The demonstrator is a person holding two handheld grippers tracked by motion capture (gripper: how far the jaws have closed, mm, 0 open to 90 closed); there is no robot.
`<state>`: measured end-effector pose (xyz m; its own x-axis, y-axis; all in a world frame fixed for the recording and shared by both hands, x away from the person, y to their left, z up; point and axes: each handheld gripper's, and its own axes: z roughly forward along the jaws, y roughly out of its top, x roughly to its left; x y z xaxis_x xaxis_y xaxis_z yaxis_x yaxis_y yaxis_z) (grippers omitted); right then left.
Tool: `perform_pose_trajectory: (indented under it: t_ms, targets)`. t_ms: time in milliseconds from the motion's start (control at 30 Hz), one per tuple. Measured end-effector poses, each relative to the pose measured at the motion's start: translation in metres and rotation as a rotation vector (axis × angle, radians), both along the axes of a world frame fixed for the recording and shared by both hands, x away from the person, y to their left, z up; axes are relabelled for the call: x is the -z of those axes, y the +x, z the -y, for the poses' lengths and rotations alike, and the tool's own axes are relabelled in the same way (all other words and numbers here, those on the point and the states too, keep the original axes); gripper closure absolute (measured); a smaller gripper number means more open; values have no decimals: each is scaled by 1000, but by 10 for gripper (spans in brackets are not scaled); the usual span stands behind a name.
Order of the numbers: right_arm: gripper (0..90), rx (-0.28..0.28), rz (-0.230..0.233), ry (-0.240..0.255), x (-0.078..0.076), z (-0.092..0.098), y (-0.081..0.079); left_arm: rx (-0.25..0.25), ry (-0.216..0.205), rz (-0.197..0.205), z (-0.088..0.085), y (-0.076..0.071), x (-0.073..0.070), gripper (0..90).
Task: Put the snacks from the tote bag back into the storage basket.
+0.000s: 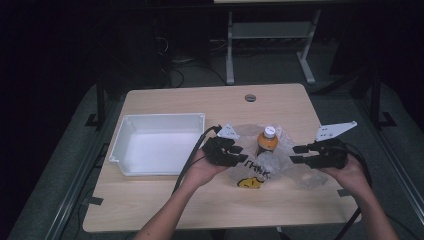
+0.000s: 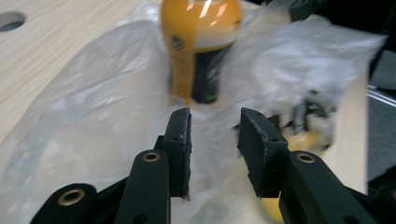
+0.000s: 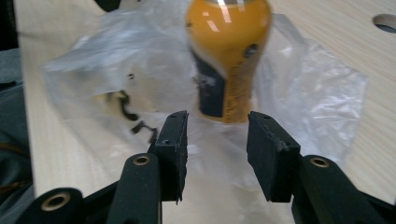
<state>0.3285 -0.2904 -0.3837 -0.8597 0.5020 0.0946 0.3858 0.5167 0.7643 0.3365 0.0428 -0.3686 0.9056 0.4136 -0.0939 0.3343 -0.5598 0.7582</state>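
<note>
Orange bottle (image 1: 267, 141), white cap, dark label, stands upright on crinkly clear plastic bag (image 1: 272, 167) w/ yellow-black print, mid-desk (image 1: 165, 200). Left gripper (image 1: 242, 154) just left of bottle, right gripper (image 1: 296, 154) just right of it; both sets of flat black padded fingers (image 2: 180, 140) released, w/ nothing between them, bag film beneath. White rectangular plastic tray (image 1: 120, 135) sits further left of bottle.
</note>
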Motion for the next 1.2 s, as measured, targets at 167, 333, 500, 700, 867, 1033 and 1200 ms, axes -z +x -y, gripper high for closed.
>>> perform_pose_trajectory:
  t_ms: [167, 333, 500, 700, 867, 1033, 1200]
  targets:
    - [565, -36, 2, 11, -2, 0, -13, 56, 0, 0, 6, -6, -5, 614]
    - [543, -79, 6, 39, -7, 1, -24, 99, -11, -12, 11, -10, -8, 575]
    - [486, -138, 11, 47, -10, -2, -34, 143, -19, -25, 18, -13, -7, 480]
    - [433, -186, 5, 42, -3, -14, -37, 152, 32, -38, 23, -9, 4, 348]
    - [524, -185, 10, 9, 9, -27, -31, 126, 86, -80, 20, -2, 28, 378]
    - [672, -196, -7, 6, 20, -36, -25, 137, 102, -95, 19, 0, 40, 557]
    - [821, -213, -39, -8, 31, -45, -21, 146, 123, -88, 23, 1, 49, 789]
